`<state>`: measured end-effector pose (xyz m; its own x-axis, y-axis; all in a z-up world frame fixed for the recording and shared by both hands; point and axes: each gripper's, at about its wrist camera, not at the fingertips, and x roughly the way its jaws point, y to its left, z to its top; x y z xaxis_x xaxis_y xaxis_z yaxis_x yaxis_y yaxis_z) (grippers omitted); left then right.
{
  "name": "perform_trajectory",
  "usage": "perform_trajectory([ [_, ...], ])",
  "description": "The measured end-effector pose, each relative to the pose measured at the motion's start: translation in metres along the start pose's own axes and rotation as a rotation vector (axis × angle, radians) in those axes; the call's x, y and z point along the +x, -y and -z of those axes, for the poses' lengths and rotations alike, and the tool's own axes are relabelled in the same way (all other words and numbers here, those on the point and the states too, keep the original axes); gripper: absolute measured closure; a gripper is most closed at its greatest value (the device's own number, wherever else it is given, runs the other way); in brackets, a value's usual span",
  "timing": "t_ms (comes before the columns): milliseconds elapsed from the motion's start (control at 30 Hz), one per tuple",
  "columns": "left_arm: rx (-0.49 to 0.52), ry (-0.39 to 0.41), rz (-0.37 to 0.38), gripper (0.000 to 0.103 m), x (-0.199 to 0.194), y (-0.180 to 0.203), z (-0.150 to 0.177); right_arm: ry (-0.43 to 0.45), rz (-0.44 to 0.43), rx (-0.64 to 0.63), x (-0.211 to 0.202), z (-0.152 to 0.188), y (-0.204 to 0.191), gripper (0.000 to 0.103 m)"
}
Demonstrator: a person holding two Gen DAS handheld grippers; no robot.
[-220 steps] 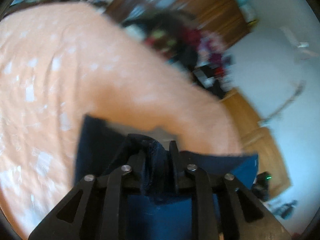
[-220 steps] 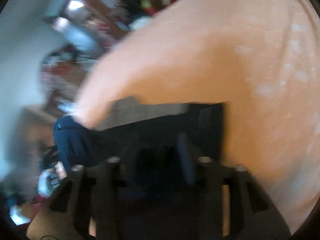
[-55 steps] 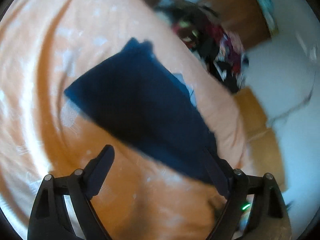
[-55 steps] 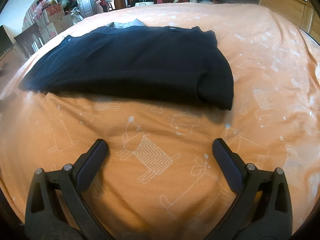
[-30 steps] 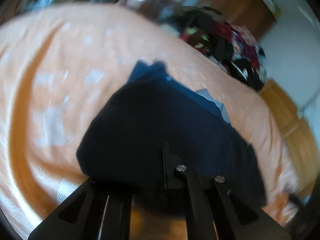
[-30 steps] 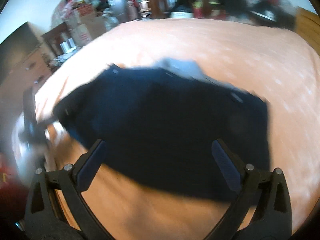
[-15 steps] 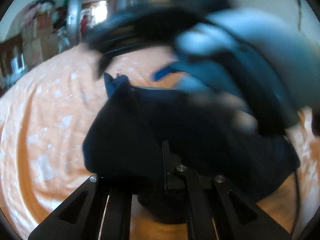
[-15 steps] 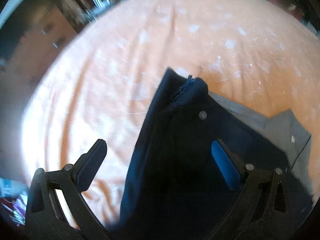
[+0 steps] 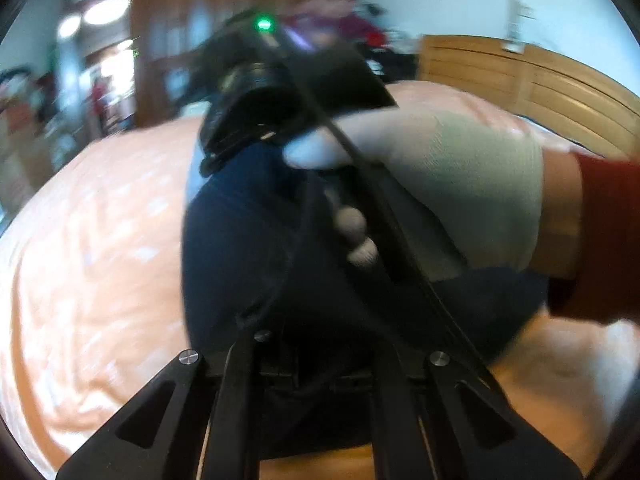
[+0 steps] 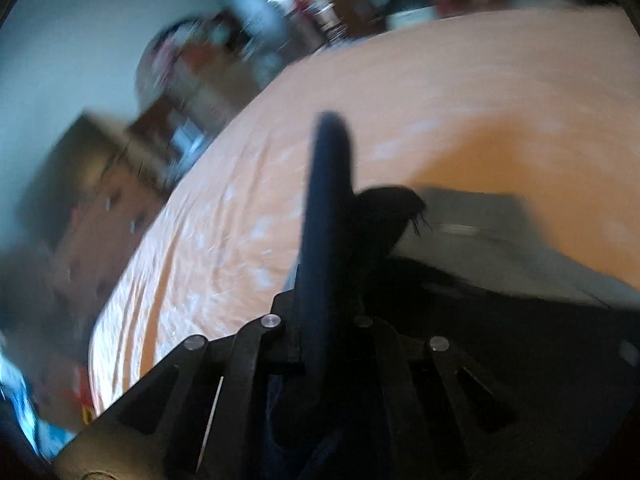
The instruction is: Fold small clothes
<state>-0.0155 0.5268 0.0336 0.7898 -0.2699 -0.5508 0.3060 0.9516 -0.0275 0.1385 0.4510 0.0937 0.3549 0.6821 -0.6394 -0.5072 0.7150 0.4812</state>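
A dark navy garment [image 9: 240,248] lies on the orange printed bedsheet [image 9: 88,240]. My left gripper [image 9: 316,360] is shut on its near edge, and the cloth hides the fingertips. A white-gloved hand [image 9: 440,184] with a red sleeve [image 9: 608,240] crosses just in front, holding a black tool with a green light [image 9: 264,24]. In the right wrist view my right gripper [image 10: 324,320] is shut on a fold of the garment [image 10: 326,208] that stands up between its fingers. The grey inside of the garment [image 10: 500,240] shows to the right.
A wooden headboard [image 9: 540,84] runs along the bed's far right. A brown wardrobe [image 9: 240,12] stands behind. Wooden furniture and clutter [image 10: 100,184] line the bed's left side. Bare orange sheet [image 10: 480,100] stretches beyond the garment.
My right gripper was open over the garment and has now shut on a fold of it. The left gripper stays shut on the cloth. The gloved hand has moved across the left view.
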Motion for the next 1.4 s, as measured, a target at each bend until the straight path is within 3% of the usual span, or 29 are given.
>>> perform_trajectory([
  [133,0.144,-0.043,0.169,0.097,0.024,0.072,-0.023,0.043,0.073,0.093,-0.076,0.028,0.084,0.098],
  [233,0.229,-0.106,0.247,0.097,0.056,0.12,-0.024,0.031,0.072,0.215,-0.1,0.052,0.14,0.098],
  [333,0.258,-0.157,0.286,0.097,0.083,0.152,-0.026,-0.015,0.057,0.3,-0.101,0.073,0.185,0.098],
  [467,0.284,-0.202,0.29,0.096,0.103,0.183,-0.026,-0.004,-0.02,0.334,-0.107,0.075,0.213,0.098],
  [733,0.302,-0.258,0.252,0.093,0.134,0.206,-0.015,-0.026,-0.098,0.352,-0.085,0.073,0.232,0.098],
  [800,0.329,-0.278,0.233,0.09,0.14,0.215,-0.007,-0.011,-0.115,0.386,-0.093,0.08,0.232,0.092],
  [867,0.325,-0.275,0.242,0.085,0.131,0.215,-0.005,-0.02,-0.088,0.38,-0.107,0.085,0.221,0.076],
  [1000,0.275,-0.251,0.319,0.064,0.08,0.2,-0.005,-0.078,-0.084,0.35,-0.133,0.105,0.197,0.055],
  [1033,0.26,-0.242,0.332,0.064,0.064,0.197,-0.004,-0.093,-0.088,0.341,-0.139,0.112,0.189,0.049],
  [1133,0.218,-0.211,0.334,0.064,0.019,0.173,0.005,-0.124,-0.103,0.32,-0.159,0.137,0.163,0.047],
  [1300,0.096,-0.192,0.219,0.062,-0.03,0.124,0.026,-0.099,-0.114,0.341,-0.176,0.163,0.14,0.044],
  [1400,0.039,-0.179,0.118,0.062,-0.039,0.095,0.032,-0.085,-0.009,0.311,-0.184,0.168,0.13,0.041],
])
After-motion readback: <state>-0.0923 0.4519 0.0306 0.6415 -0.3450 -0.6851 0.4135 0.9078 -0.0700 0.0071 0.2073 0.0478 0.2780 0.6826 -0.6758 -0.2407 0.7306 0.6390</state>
